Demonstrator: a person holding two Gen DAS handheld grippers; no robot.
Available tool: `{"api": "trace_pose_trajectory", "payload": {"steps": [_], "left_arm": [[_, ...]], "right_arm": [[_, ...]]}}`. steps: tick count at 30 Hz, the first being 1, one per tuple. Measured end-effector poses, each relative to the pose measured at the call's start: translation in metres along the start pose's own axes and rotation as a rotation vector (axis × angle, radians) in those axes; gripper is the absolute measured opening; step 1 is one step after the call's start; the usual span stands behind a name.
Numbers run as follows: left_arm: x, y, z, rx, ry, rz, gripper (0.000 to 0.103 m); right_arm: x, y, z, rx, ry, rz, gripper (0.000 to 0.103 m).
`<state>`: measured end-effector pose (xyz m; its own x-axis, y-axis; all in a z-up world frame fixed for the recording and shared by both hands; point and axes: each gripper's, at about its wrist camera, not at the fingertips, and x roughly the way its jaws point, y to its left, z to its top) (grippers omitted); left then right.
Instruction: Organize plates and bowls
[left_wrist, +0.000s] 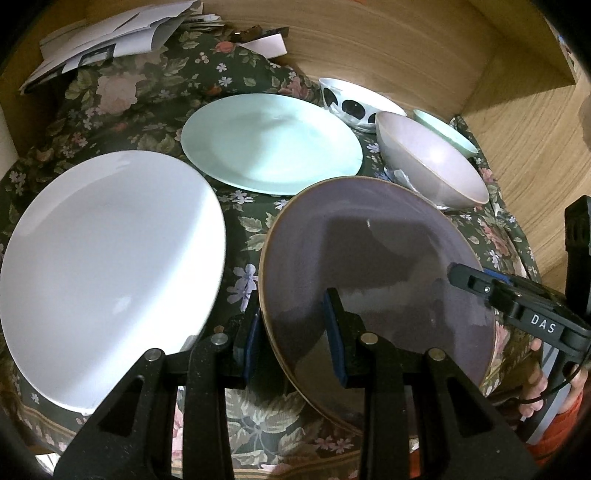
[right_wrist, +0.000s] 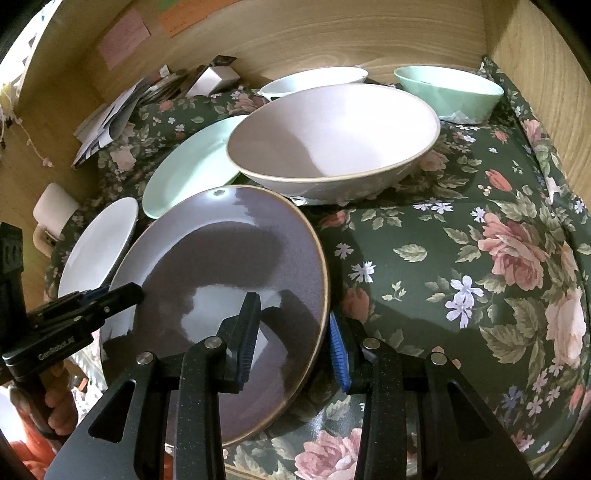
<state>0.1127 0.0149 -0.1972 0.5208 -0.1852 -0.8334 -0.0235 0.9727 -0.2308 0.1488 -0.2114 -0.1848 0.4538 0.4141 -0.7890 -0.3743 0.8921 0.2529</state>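
Observation:
A purple plate (left_wrist: 376, 251) (right_wrist: 221, 258) with a tan rim sits at the front of the floral cloth. My left gripper (left_wrist: 293, 332) straddles its left rim, jaws open, one finger on each side. My right gripper (right_wrist: 295, 339) straddles its right rim, jaws open too. A white plate (left_wrist: 110, 266) (right_wrist: 99, 243) lies to the left, a mint plate (left_wrist: 269, 142) (right_wrist: 188, 166) behind. A pink bowl (left_wrist: 432, 162) (right_wrist: 332, 136), a mint bowl (left_wrist: 447, 133) (right_wrist: 450, 92) and a white bowl with black spots (left_wrist: 351, 99) (right_wrist: 314, 79) stand at the back right.
The floral cloth (right_wrist: 461, 258) covers the surface inside a wooden alcove (left_wrist: 406, 48). Loose papers (left_wrist: 110, 37) (right_wrist: 110, 114) lie at the back left. A paper roll (right_wrist: 51, 206) sits at the left wall.

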Motion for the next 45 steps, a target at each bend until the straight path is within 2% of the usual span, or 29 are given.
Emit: {"api": "trace_pose_trajectory", "payload": {"steps": [8,11,17,18,19,24,30,34,45], "left_arm": [[-0.003,0.001,0.000,0.007,-0.008,-0.001,0.032],[-0.008,0.004,0.000,0.000,-0.021,0.015,0.038],[-0.028,0.008,0.001,-0.002,-0.065,0.011,0.042],[-0.031,0.008,0.002,-0.002,-0.076,0.017,0.046],[-0.036,0.009,0.002,-0.003,-0.092,0.022,0.050],[-0.062,0.016,0.005,-0.017,-0.153,0.027,0.055],[-0.090,0.040,0.007,-0.057,-0.231,0.089,0.060],[-0.101,0.061,0.006,-0.093,-0.255,0.137,0.063],[-0.104,0.117,-0.007,-0.175,-0.225,0.256,0.069]], "right_arm": [[-0.012,0.004,0.003,-0.034,-0.029,-0.042,0.034],[-0.022,0.009,0.004,-0.057,-0.053,-0.052,0.034],[-0.034,0.025,0.008,-0.097,-0.087,-0.036,0.035],[-0.035,0.028,0.008,-0.104,-0.091,-0.032,0.035],[-0.036,0.033,0.009,-0.112,-0.096,-0.026,0.036],[-0.038,0.059,0.016,-0.164,-0.120,0.014,0.044],[-0.031,0.090,0.025,-0.221,-0.131,0.065,0.053],[-0.018,0.108,0.031,-0.250,-0.114,0.103,0.054],[0.016,0.147,0.036,-0.333,-0.035,0.143,0.055]]}}
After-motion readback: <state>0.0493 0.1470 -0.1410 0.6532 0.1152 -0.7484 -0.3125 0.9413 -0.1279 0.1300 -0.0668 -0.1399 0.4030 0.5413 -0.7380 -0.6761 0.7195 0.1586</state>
